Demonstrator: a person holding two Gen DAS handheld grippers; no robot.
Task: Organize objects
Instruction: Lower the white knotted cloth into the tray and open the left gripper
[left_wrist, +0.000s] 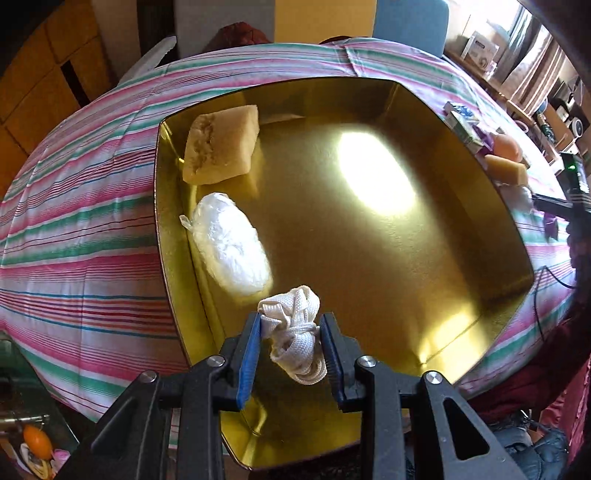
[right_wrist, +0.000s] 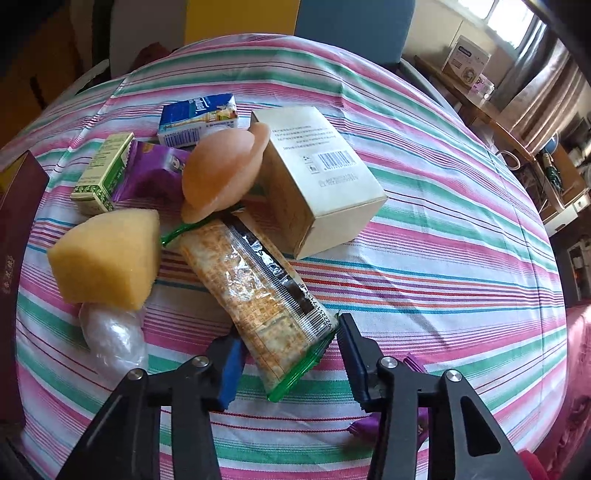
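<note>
Objects for sorting lie in two places: some inside a gold tin (left_wrist: 424, 258) and the rest in a heap beside it on the table (right_wrist: 424, 258), which wears a striped cloth. The tin is the biggest thing and sits open on the cloth; against its left wall lie a tan sponge block (left_wrist: 221, 143) at the far corner and, just nearer, a white plastic-wrapped bundle (left_wrist: 231, 245). The left hand-held gripper (left_wrist: 290, 354) hangs over the tin's near left part, its blue pads clenched on a knotted white cord (left_wrist: 295, 332), which is clear of the tin floor. Past the tin's right rim stands the heap. Largest there is a cream box (right_wrist: 321, 177), farthest from the tin. Against the box leans a peach disc-shaped thing (right_wrist: 221, 173). A long cracker pack (right_wrist: 258, 288) runs from under the disc toward the right hand-held gripper (right_wrist: 290, 354), whose pads press the pack's near end from both sides. Nearer the tin sits a yellow sponge wedge (right_wrist: 107, 254), with a clear wrapped lump (right_wrist: 112, 339) touching its near side. Behind the wedge lie a purple packet (right_wrist: 151, 177), a green-and-cream carton (right_wrist: 101, 173) and a small blue-and-white box (right_wrist: 197, 120).
</note>
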